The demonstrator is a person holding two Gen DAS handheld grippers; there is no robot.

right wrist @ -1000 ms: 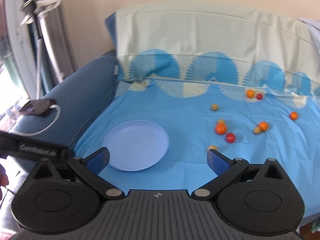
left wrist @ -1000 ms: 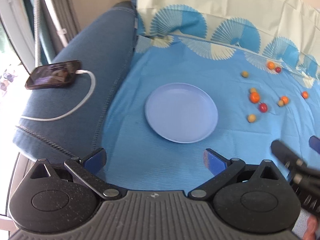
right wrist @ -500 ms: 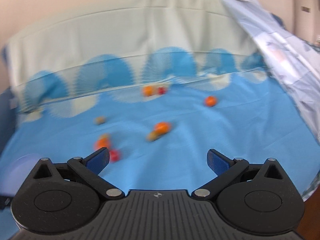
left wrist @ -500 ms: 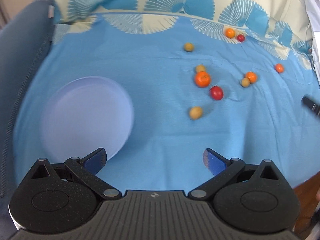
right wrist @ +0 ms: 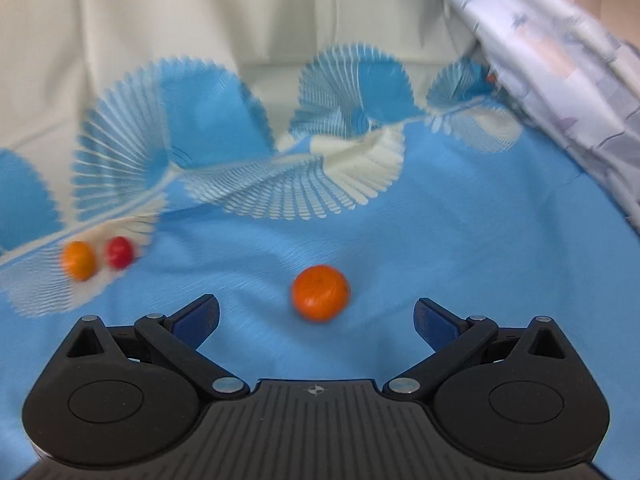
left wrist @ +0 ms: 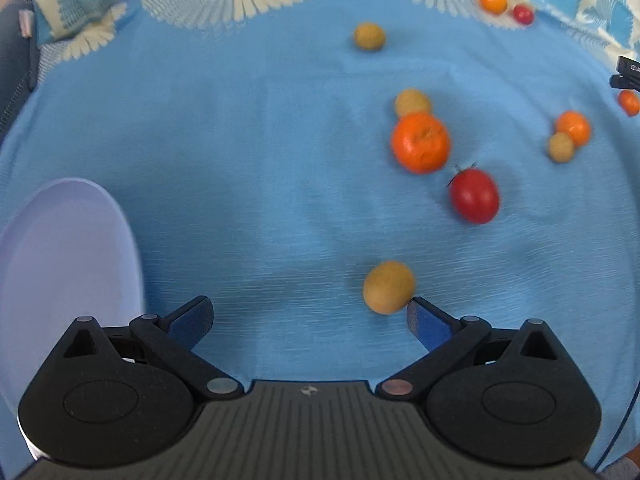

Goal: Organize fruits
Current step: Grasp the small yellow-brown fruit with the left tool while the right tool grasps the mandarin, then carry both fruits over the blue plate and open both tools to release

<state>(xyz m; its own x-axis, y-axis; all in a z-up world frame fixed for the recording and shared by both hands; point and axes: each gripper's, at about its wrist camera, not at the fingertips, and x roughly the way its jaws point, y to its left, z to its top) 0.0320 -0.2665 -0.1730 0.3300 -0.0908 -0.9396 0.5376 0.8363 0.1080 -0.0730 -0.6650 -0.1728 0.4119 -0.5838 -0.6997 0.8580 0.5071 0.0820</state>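
Small fruits lie scattered on a blue sheet. In the left wrist view my left gripper [left wrist: 310,316] is open and empty, with a tan fruit [left wrist: 388,287] just ahead of its right fingertip. Beyond it lie a big orange [left wrist: 420,142], a red tomato [left wrist: 474,196] and more small fruits. A lilac plate [left wrist: 68,264] sits at the left, empty. In the right wrist view my right gripper [right wrist: 316,316] is open and empty, with a small orange [right wrist: 320,293] just ahead between its fingers. Another small orange [right wrist: 79,260] and a red tomato [right wrist: 119,252] lie far left.
A cream and blue fan-patterned pillow [right wrist: 240,80] runs along the back. A pale patterned blanket [right wrist: 560,60] drapes down at the right. The right gripper's tip [left wrist: 628,74] shows at the right edge of the left wrist view.
Both grippers have moved forward and lower toward the fruits. The left one swung right, away from the plate; the right one swung right to the lone small orange.
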